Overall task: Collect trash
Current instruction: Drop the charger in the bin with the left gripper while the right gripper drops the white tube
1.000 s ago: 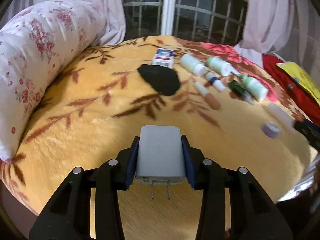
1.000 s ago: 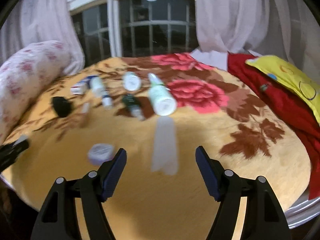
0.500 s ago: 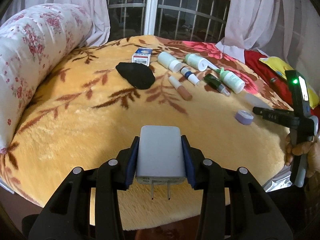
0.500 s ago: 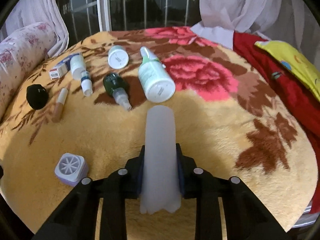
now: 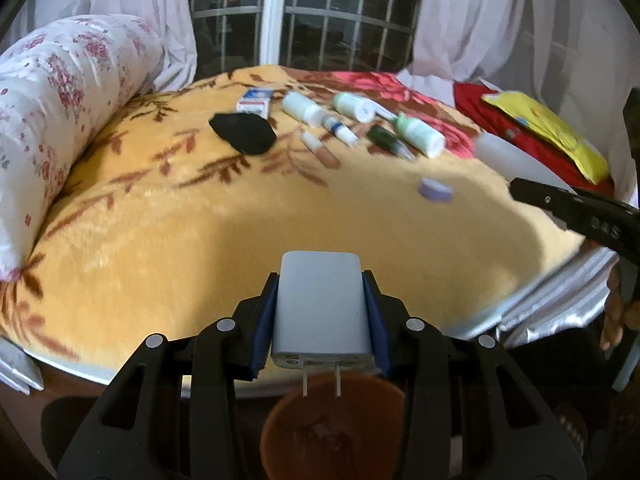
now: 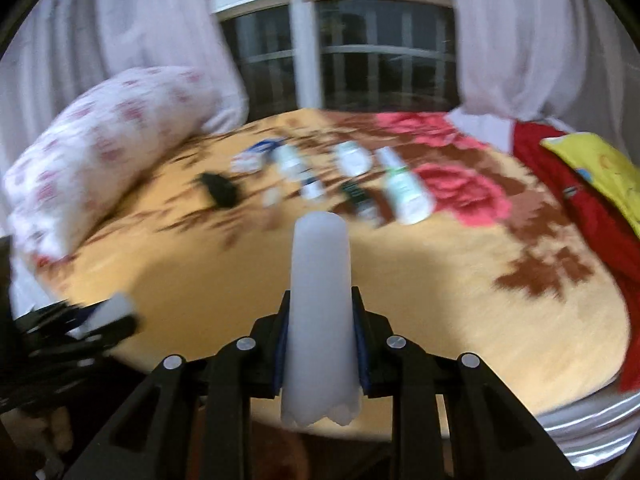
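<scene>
Now, left wrist view first. Left gripper [image 5: 320, 312] clenched on a grey wall charger [image 5: 321, 304], prongs pointing back toward the camera. Held off the near edge of the bed [image 5: 168, 240], directly above a brown round bin [image 5: 332, 428] that shows just below the prongs. Well ahead of the fingers, on the blanket: black cloth item [image 5: 244, 133], small printed box [image 5: 254, 101], several white bottles [image 5: 306, 109], a dark green bottle [image 5: 384, 138], a tan tube [image 5: 322, 151]. Ahead and to the right, nearer: small lilac cap [image 5: 435, 191]. Far right: right gripper entering the view with a translucent tube [image 5: 516, 158] in its jaws.

Right wrist view, motion-blurred. Right gripper [image 6: 320, 340] clamped on the same translucent tube [image 6: 320, 312], scalloped end toward the camera, rounded end forward. Held over the near bed edge. Same clutter far ahead, soft. Left gripper a dark blur low on the left. Bin not clearly made out beneath this gripper; only a dim brownish patch under the tube.

Step in hand, by judgement: carry-to-bin, both items lifted. Charger looks lined up for the drop. Next move calls for opening the left jaws over the bin mouth, then bringing the tube across and over the same opening before release. Much still lying on the blanket.
</scene>
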The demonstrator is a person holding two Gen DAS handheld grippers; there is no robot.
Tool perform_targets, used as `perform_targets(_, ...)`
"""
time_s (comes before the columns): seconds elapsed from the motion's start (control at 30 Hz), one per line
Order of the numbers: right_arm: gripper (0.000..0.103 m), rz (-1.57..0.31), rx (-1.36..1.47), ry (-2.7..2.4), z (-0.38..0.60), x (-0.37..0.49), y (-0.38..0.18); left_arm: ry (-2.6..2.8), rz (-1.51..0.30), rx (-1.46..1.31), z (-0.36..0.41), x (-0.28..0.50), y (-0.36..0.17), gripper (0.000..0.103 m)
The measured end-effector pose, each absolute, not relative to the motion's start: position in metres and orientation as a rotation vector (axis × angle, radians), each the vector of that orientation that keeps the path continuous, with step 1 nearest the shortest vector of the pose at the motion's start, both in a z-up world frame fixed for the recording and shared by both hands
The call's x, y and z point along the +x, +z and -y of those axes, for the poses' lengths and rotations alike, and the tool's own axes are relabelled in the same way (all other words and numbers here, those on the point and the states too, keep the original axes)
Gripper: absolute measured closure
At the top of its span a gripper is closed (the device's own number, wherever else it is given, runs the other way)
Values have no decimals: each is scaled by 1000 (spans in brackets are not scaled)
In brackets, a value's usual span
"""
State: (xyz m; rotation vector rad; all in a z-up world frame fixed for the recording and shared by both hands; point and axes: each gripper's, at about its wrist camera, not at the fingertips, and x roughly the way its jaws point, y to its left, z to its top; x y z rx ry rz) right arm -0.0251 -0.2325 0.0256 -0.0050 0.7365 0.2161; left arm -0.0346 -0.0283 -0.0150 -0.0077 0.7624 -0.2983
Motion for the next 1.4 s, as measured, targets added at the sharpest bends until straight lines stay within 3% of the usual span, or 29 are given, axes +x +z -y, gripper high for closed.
perform_targets(0.6, 73, -1189, -47, 442, 152, -96, -119, -359, -1063, 61, 26, -101, -92, 63)
perform_targets(0.63, 61, -1197, -46, 445, 152, -97, -122, -351, -1067, 60, 25, -101, -92, 58)
perform_targets(0.67, 38, -1198, -53, 443, 151, -99, -123, -344, -1074, 65, 25, -101, -93, 51)
perform_targets(0.7, 31, -1185, -69, 432, 150, -101, -122, -326, -1074, 71, 25, -102, -92, 33)
perform_targets(0.73, 30, -1167, -89, 418, 150, -102, -121, -303, -1062, 78, 24, -103, -89, 24)
perform_targets(1.03, 30, -1085, -68, 368, 170, -95, -96, -299, -1032, 82, 22, -100, -78, 21)
perform_targets(1.4, 30, -813, -29, 269, 207, -41, -13, -271, -842, 26, 22, -72, -25, 21)
